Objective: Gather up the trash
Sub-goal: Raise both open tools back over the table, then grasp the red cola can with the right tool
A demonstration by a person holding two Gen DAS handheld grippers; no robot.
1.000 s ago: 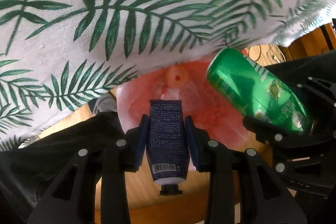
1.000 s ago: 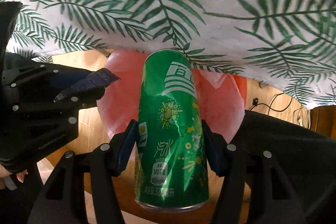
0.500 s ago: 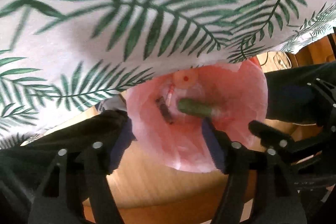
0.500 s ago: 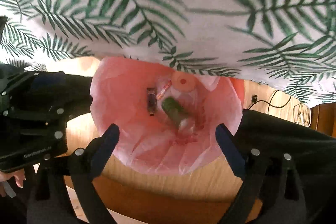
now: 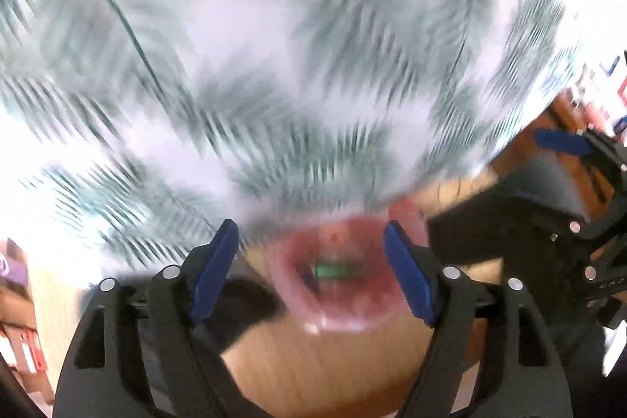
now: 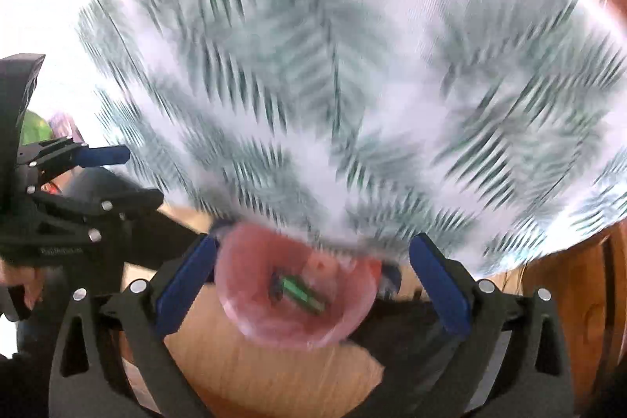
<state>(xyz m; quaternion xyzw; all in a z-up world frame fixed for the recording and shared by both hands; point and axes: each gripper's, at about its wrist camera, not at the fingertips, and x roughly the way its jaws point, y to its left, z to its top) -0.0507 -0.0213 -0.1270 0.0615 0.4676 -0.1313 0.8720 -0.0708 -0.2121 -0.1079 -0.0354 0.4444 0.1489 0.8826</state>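
A bin lined with a pink bag (image 5: 333, 316) (image 6: 250, 316) stands on the wooden floor below the table edge. Inside lie the green can (image 5: 339, 270) (image 6: 303, 294) and the dark blue tube (image 6: 275, 286). My left gripper (image 5: 311, 271) is open and empty above the bin. My right gripper (image 6: 311, 285) is open and empty above the bin too. Each gripper shows in the other's view: the right one (image 5: 576, 175) at the right edge, the left one (image 6: 74, 179) at the left edge. Both views are blurred by motion.
A table with a white cloth printed with green palm leaves (image 5: 274, 65) (image 6: 352, 85) fills the upper part of both views and overhangs the bin. Wooden floor (image 5: 321, 371) lies below. Dark trouser legs (image 6: 411, 320) flank the bin.
Both grippers opened and let go: the tube and the can fell into the pink bin. Since then both grippers have risen away from the bin, so more tablecloth shows.
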